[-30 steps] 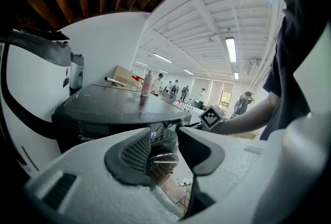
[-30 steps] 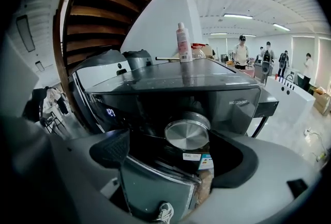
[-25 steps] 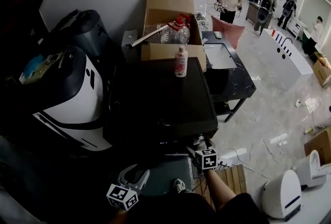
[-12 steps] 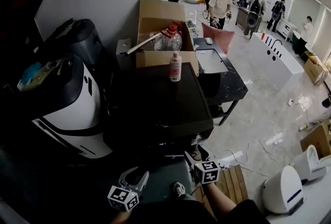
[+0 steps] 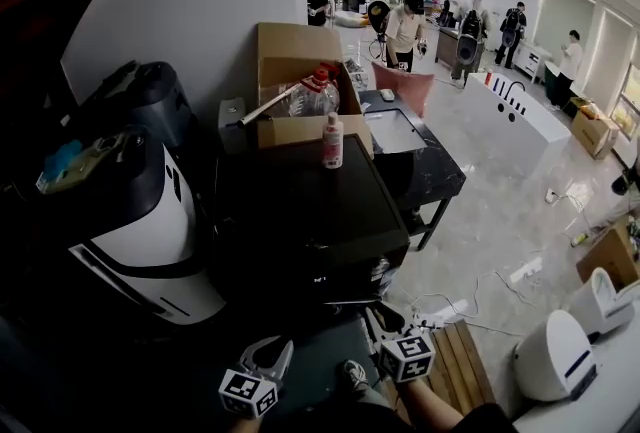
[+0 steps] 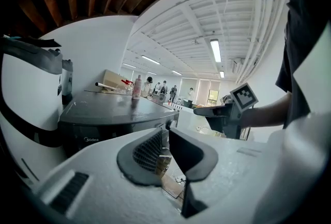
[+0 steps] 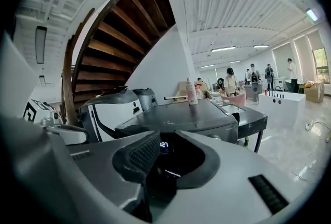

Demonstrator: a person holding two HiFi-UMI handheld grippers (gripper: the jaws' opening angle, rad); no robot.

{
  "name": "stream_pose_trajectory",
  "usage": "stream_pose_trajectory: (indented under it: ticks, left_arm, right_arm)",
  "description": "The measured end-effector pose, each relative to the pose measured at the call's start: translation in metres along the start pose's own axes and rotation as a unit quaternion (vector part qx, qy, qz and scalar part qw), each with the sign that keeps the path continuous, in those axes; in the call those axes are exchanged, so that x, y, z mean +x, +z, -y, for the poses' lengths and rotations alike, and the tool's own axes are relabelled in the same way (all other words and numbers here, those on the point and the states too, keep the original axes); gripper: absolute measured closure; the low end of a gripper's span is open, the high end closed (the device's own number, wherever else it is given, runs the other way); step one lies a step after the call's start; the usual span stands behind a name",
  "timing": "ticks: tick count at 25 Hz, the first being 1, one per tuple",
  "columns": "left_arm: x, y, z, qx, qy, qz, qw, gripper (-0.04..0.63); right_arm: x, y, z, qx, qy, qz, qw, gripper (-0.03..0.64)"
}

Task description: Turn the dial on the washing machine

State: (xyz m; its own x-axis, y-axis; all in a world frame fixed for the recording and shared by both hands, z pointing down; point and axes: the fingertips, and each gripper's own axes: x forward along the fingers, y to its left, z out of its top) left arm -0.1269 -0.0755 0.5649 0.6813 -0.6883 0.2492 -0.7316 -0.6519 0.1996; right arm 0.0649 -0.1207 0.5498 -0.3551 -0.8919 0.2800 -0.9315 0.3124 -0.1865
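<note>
Washer (image 5: 300,211), marked Midea on its front, carries its dial (image 6: 169,124) at the front's right end. A bottle (image 5: 332,141) stands at its top's far edge. The box (image 5: 285,46) behind holds a clear jug. The fingers of the left gripper (image 6: 165,141) and right gripper (image 7: 164,151) have just been closing and stand narrowly apart, gripping nothing.

Washer (image 5: 300,211): front lost in deep shadow in the head view.
Dial (image 6: 169,124): tiny in the left gripper view, markings unreadable.
Display (image 7: 164,145): glowing digits too small and blurred to read.
Bottle (image 5: 332,141): label too small to read.
Forearm (image 5: 435,406): cut off by the head view's bottom edge.
</note>
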Motion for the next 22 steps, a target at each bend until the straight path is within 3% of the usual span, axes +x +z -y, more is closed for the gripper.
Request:
stream_pose_trajectory:
  ticks: [7,22]
  left_arm:
    - [-0.023,-0.009,0.007,0.007,-0.012,0.001,0.9999,0.584]
    - [-0.062,-0.025,0.016,0.012,-0.016,0.003,0.9998,0.584]
  right_arm:
    - [-0.032,-0.002,-0.032,0.018,0.000,0.022,1.000,0.610]
    - [-0.071,-0.021,-0.077,0.022,0.000,0.026,0.999,0.617]
